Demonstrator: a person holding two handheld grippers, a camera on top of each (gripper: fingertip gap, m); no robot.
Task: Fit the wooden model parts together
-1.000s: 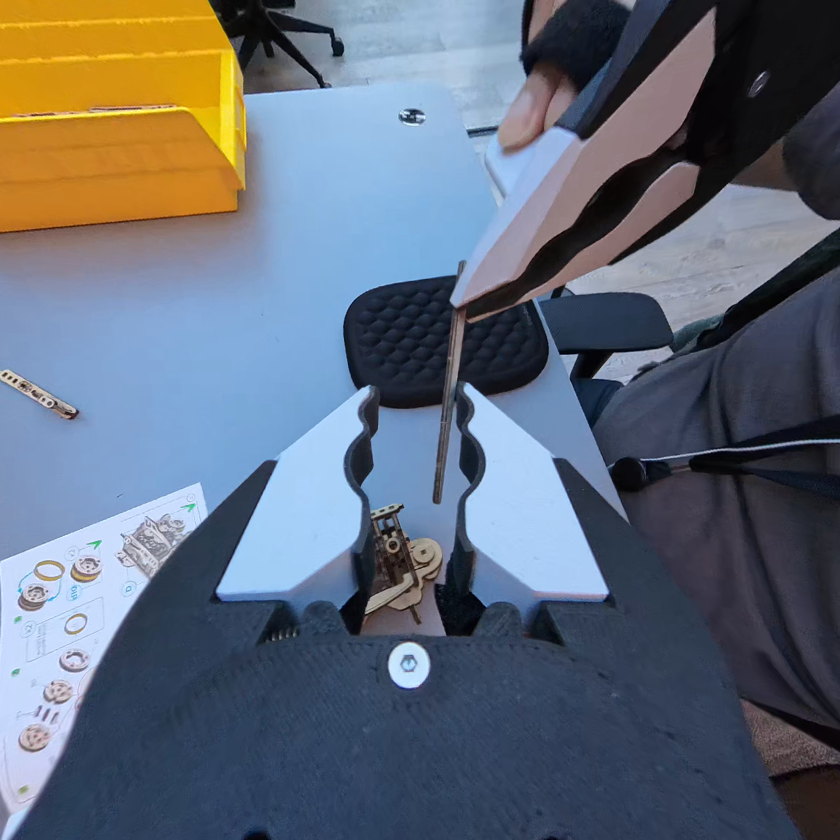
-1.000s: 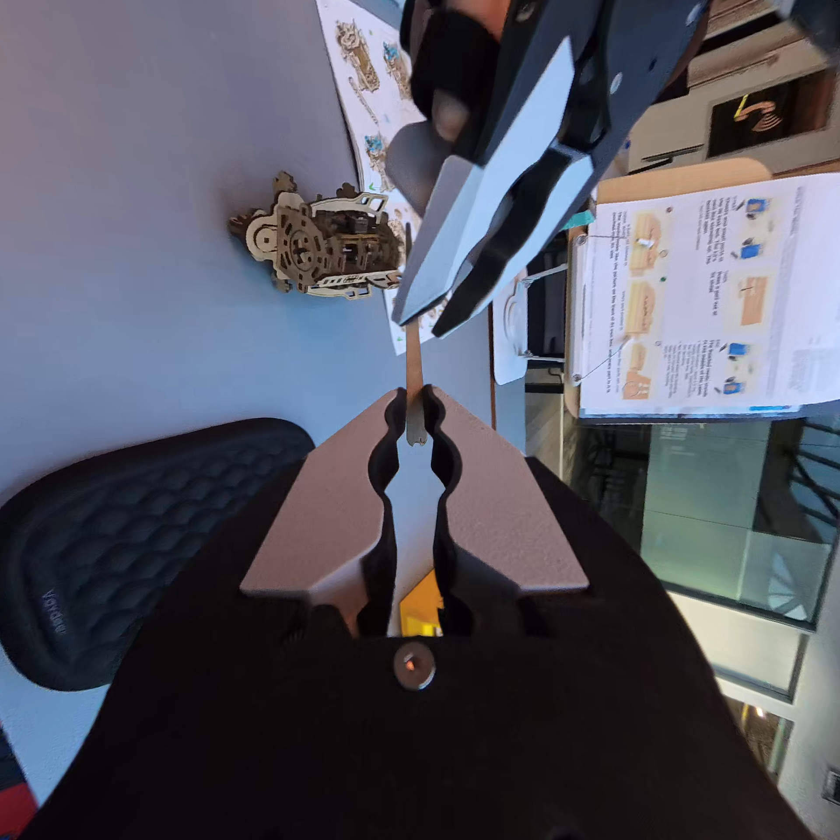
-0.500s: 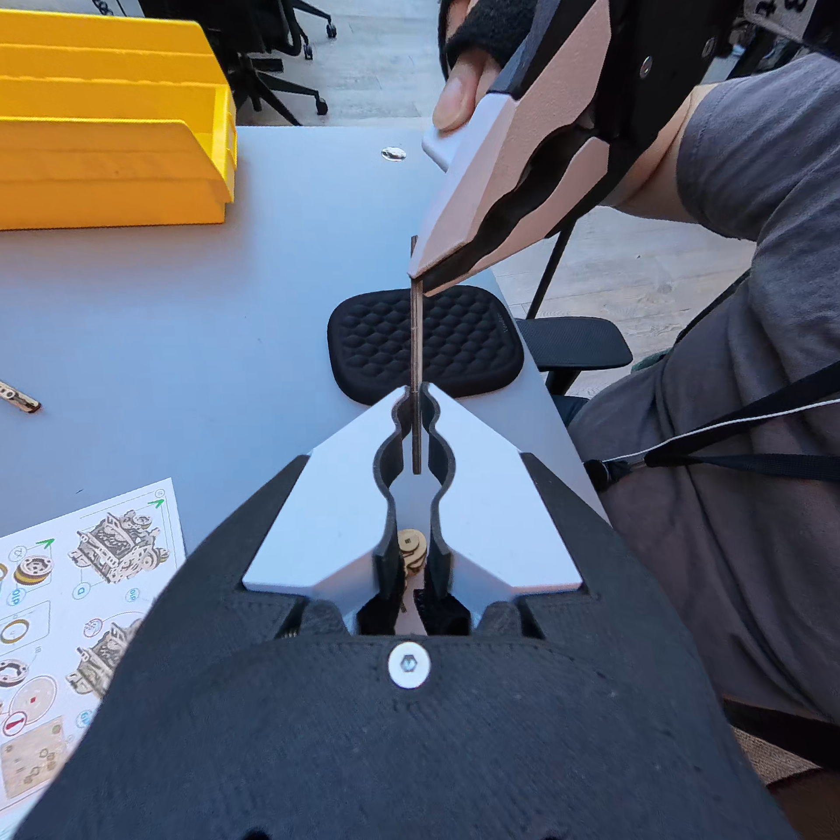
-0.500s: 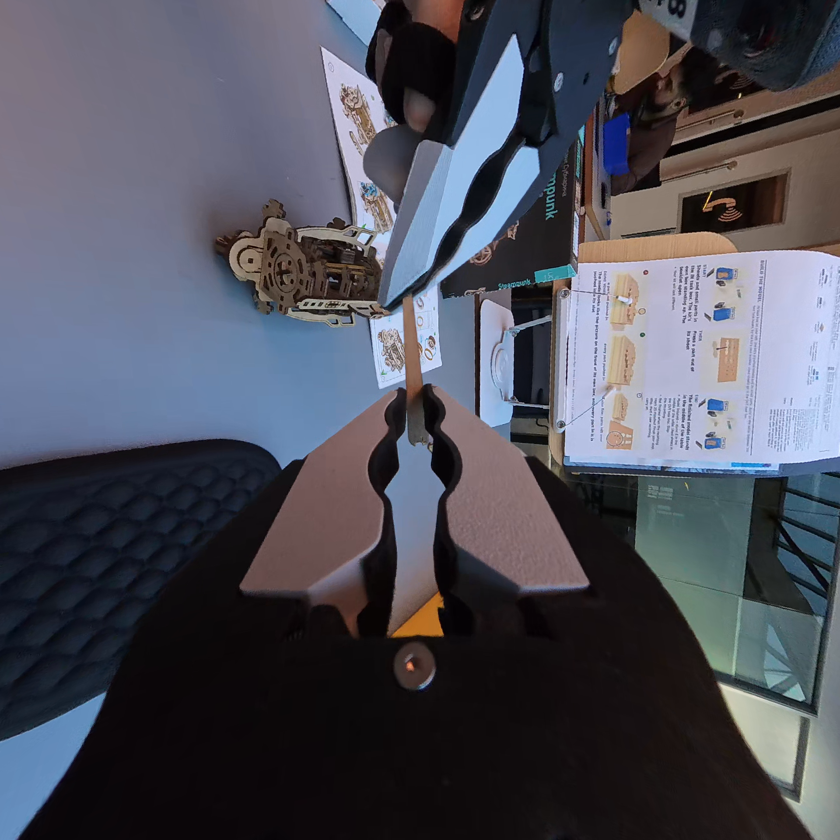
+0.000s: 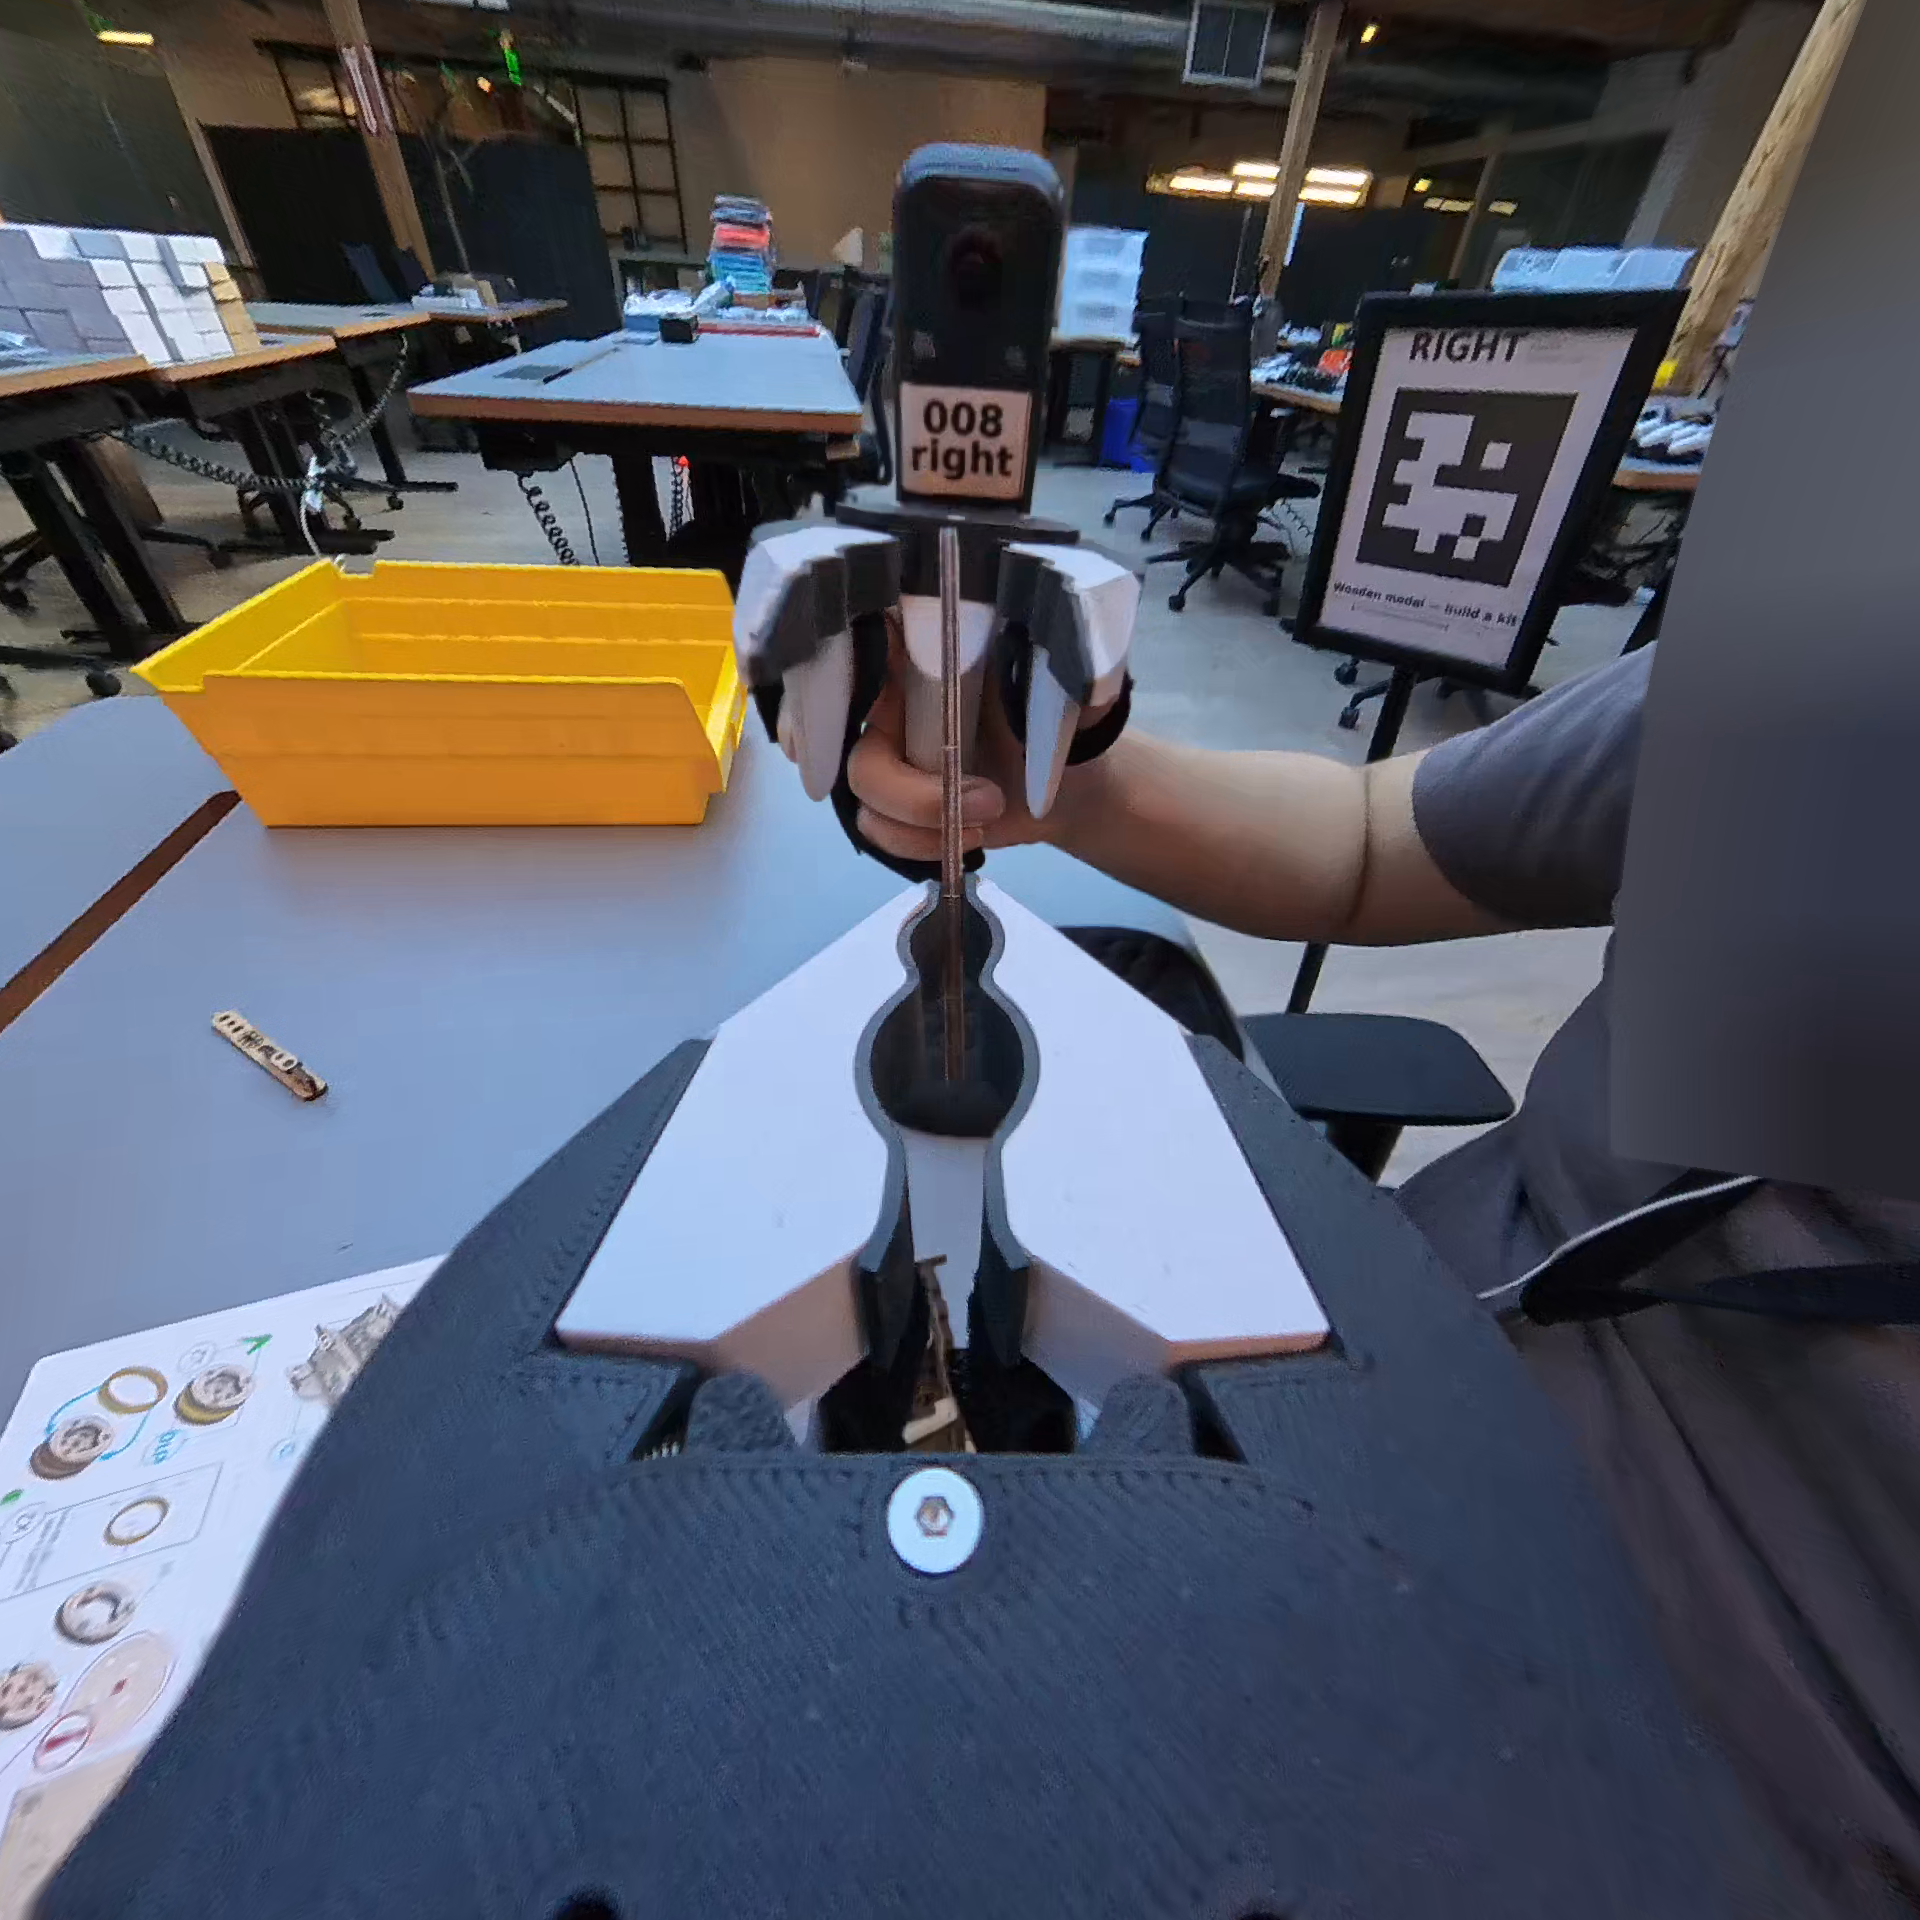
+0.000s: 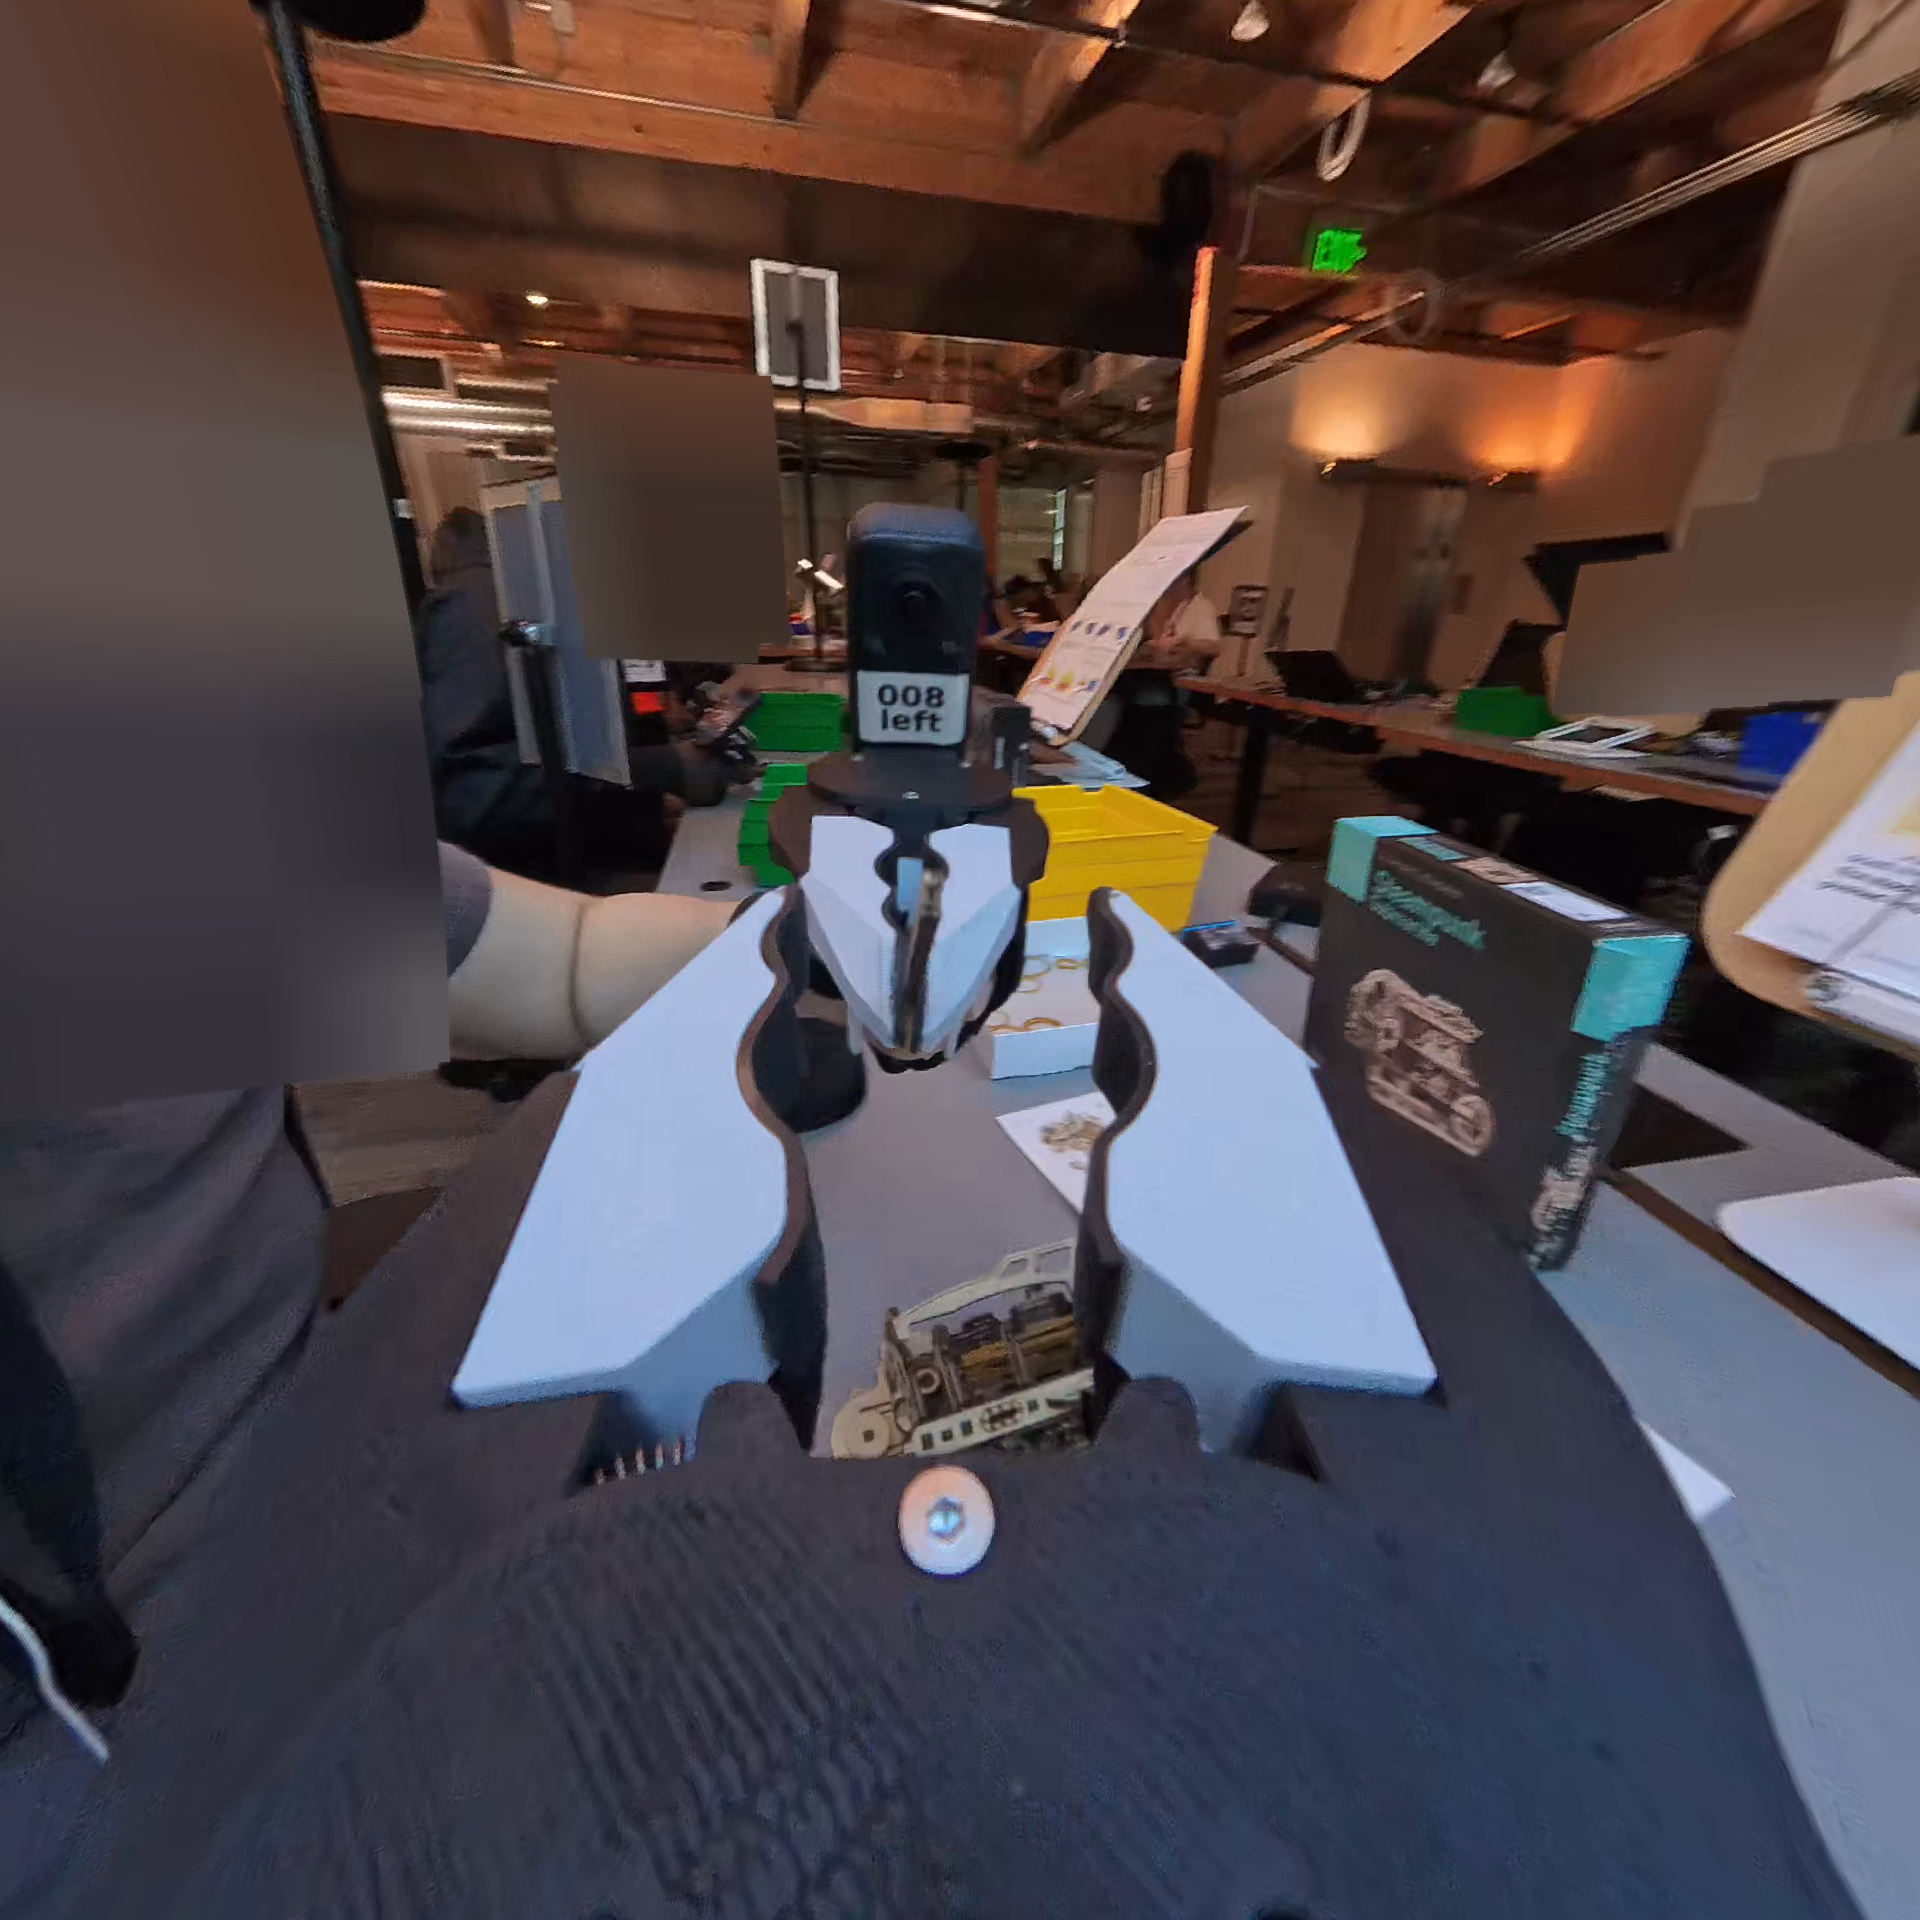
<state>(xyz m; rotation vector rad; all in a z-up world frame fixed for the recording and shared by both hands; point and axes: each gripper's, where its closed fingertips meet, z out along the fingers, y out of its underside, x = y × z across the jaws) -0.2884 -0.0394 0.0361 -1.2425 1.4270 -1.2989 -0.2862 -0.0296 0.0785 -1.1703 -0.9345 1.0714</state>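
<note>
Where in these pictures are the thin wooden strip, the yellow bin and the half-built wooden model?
thin wooden strip (image 5: 949, 727), left wrist view, mid-length.
yellow bin (image 5: 468, 717), left wrist view, front wall.
half-built wooden model (image 6: 977, 1361), right wrist view, its frame.

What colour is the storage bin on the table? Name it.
Yellow. The storage bin shows best in the left wrist view, standing at the far side of the grey table.

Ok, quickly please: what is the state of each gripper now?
Left gripper: closed on the thin wooden strip, seen edge-on.
Right gripper: open wide, holding nothing.
</note>
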